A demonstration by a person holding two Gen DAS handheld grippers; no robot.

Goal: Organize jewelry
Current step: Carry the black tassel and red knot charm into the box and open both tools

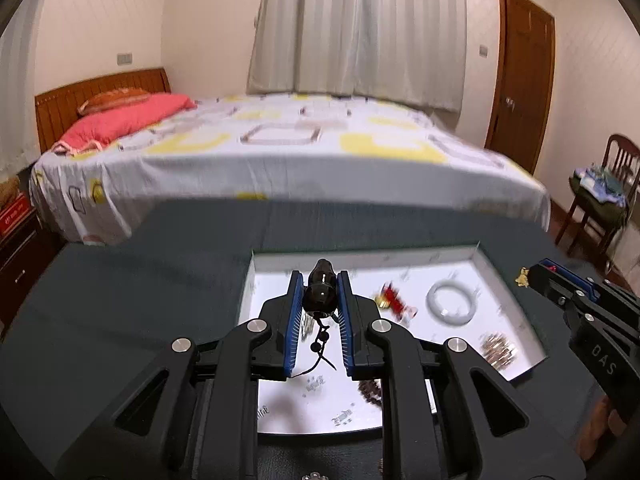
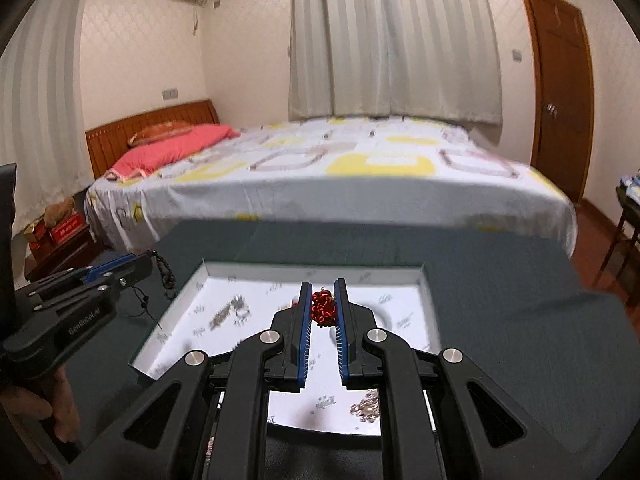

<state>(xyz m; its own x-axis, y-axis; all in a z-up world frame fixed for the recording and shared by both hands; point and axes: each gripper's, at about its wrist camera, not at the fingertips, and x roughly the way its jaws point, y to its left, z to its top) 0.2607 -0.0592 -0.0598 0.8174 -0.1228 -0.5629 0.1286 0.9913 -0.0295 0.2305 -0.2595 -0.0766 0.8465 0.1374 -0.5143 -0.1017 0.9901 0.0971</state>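
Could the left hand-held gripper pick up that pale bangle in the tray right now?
Probably not yet: the left hand-held gripper is shut on a black beaded piece. The pale bangle lies uncovered in the white tray.

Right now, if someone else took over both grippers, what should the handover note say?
Left gripper: shut on the black pendant, its cord and beads dangling over the white tray.
Right gripper: shut on the red knot ornament, above the tray.
In the tray: the pale bangle, a red charm, the pearl cluster, dark beads and a silver chain.
Done: two pieces lifted.
Left: place both, then sort the rest.
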